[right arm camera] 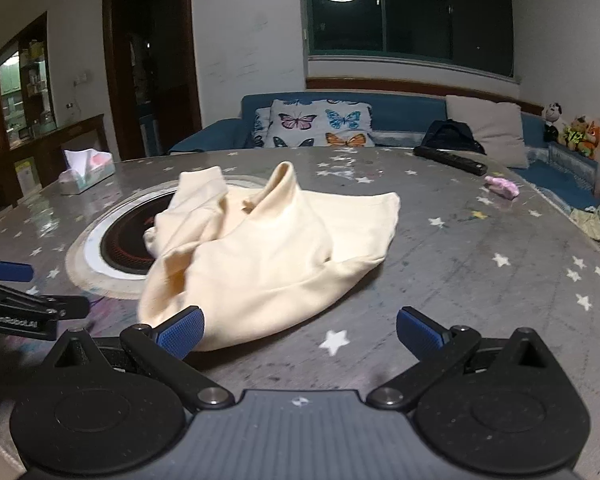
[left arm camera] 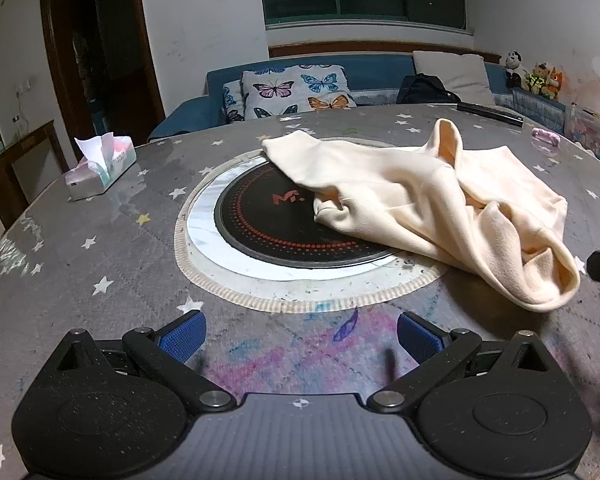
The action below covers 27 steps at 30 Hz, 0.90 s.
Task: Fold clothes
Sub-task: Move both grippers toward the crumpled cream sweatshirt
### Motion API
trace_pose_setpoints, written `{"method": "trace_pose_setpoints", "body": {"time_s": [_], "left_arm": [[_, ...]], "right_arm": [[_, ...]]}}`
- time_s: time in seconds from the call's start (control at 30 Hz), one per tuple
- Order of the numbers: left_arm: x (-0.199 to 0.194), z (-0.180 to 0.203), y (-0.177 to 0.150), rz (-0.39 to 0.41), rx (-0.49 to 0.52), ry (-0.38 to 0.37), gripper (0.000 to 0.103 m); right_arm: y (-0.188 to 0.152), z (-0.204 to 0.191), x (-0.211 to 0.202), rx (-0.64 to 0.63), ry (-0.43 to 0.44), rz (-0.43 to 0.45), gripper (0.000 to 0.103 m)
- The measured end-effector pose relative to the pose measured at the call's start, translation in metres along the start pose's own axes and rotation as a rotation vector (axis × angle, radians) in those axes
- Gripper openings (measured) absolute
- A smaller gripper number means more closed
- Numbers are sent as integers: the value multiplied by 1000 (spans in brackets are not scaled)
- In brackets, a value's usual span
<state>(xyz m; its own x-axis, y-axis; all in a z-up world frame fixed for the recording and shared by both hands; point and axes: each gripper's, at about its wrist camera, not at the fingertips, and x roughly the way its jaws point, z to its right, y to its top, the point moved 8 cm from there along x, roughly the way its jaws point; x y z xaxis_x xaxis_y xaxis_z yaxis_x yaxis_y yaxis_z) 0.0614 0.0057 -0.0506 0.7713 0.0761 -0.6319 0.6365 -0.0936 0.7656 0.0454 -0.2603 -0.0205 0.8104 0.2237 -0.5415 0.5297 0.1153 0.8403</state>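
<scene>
A cream garment (left arm camera: 432, 204) lies crumpled on the round table, partly over the black hotplate (left arm camera: 276, 224); it also shows in the right wrist view (right arm camera: 268, 256). My left gripper (left arm camera: 300, 336) is open and empty, above the table short of the garment, which lies ahead to the right. My right gripper (right arm camera: 300, 332) is open and empty, its left pad (right arm camera: 182, 332) at the garment's near edge. The left gripper's blue fingertip (right arm camera: 10, 271) shows at the left edge of the right wrist view.
The grey star-patterned table cover (left arm camera: 100, 248) spans the table. A tissue box (left arm camera: 100, 168) stands at the far left. A black remote (right arm camera: 450, 160) and a pink object (right arm camera: 502, 187) lie at the far right. A blue sofa (left arm camera: 364, 68) with butterfly cushions stands behind.
</scene>
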Motion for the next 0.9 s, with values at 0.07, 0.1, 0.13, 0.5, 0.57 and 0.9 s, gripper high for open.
{"method": "trace_pose_setpoints", "body": {"time_s": [0.07,0.1,0.13,0.5,0.57,0.9], "left_arm": [[-1,2,-1,-1,1,-1,103],[-2,4,-2,-1,2,-2,103],[-2,5,-2,-2,3,-3,103],[-9,16,-9,-12,12,-10,103],[-9,17,-10,-14,13,-13,103],[-11,26,-15,-32,40,-17,103]], "right_arm": [[-2,-4,-1,-1,4,-7,103],[-3,-5,-2,-2,5,-10,103],[-4,-7,-3,-2,7,-14,103],[-15,-20,-5,-15,25,-46,103],[-17,-21,-5,-19,25,-52,103],[-24,-29,-7,-41,39,-81,103]]}}
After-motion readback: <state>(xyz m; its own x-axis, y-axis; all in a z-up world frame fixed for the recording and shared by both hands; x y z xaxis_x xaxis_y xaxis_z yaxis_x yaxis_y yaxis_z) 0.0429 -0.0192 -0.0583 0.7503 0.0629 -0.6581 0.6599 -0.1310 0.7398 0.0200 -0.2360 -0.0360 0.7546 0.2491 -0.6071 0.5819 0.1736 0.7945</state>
